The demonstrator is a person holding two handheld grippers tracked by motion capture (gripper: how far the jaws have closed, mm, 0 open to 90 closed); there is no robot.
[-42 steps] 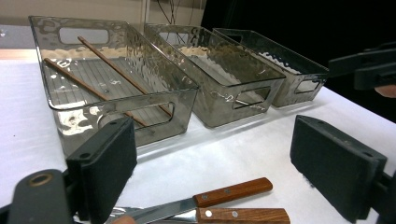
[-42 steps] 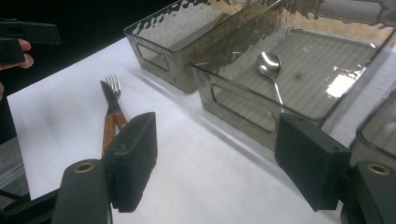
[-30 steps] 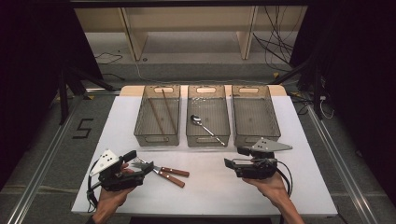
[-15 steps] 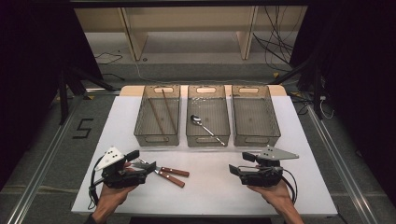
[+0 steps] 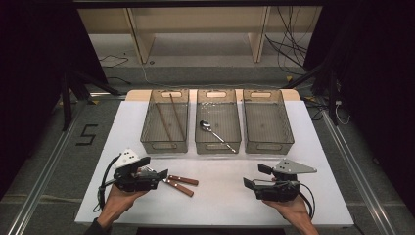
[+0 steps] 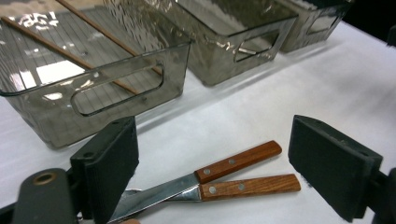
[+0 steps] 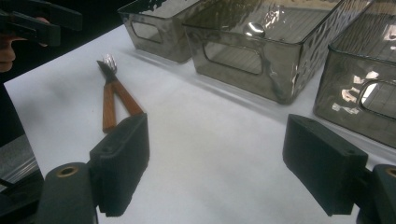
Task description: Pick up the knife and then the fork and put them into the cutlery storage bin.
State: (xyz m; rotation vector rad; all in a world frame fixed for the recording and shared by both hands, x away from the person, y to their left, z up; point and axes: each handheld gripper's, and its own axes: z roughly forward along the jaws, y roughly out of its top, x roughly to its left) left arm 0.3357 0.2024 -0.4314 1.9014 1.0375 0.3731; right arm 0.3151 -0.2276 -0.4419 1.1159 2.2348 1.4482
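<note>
From above, my left gripper (image 5: 164,175) has slid right and low, jaws spread right at the two wood-handled utensils (image 5: 180,183) on the near-left of the white bench (image 5: 225,161). My right gripper (image 5: 250,186) has sunk nearer, jaws spread, empty. Through the left gripper view, both wooden handles (image 6: 243,173) lie crossed between my jaws, untouched; a pickup looks close. Through the right gripper view, they lie far left.

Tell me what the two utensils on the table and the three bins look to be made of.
Two utensils: handles look like varnished reddish-brown wood, with visible grain and pale metal rivets; the front ends are shiny, mirror-like metal, probably steel. Three bins: apparently smoky-grey transparent plastic, since contents show through the rippled, glossy walls with moulded handle cut-outs. Glass seems less likely.
</note>
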